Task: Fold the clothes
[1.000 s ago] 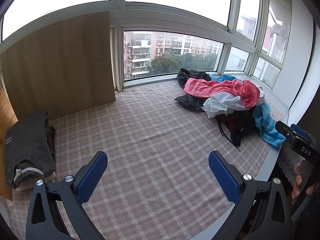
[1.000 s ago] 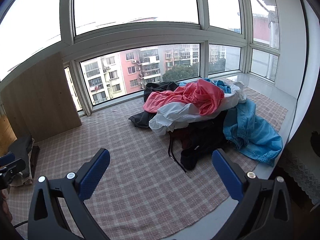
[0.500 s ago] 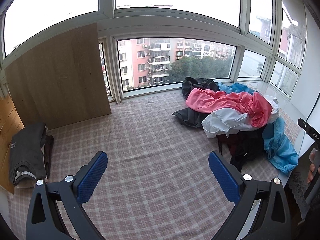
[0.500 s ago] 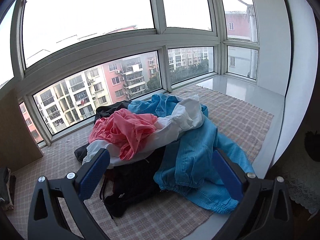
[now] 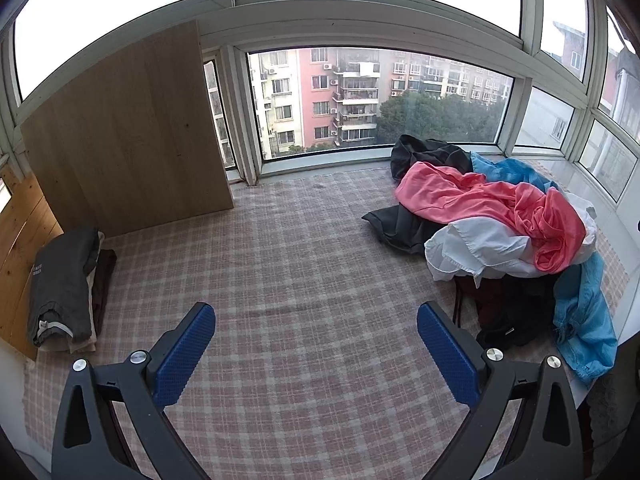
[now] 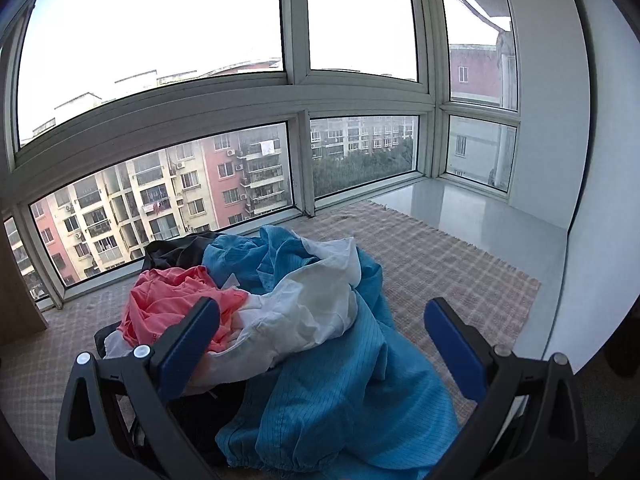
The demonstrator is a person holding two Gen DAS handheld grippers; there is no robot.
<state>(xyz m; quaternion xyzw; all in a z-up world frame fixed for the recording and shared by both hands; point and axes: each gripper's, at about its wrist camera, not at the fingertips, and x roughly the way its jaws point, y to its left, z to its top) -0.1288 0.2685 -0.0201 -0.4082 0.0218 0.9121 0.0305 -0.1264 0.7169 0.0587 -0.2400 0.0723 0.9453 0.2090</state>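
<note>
Clothes pile point(image 5: 496, 232) lies centre-right in the left wrist view: pink garment point(image 5: 488, 200) on top, white garment point(image 5: 476, 248) below it, blue garment point(image 6: 352, 392) at lower centre of the right wrist view. Folded stack point(image 5: 64, 288) at far left. Plaid cloth point(image 5: 288, 280) underneath. Left tool point(image 5: 316, 352) spread, holding nothing. Right tool point(image 6: 320, 348) spread over the blue garment.

Left gripper point(image 5: 316, 350): matte black angular arms, blue dimpled pads point(image 5: 185, 354) on inner finger faces, round silver screw heads at the pivots. Right gripper point(image 6: 322, 350): same black frame with triangular cut-outs, blue pads point(image 6: 454, 350), silver screws.
</note>
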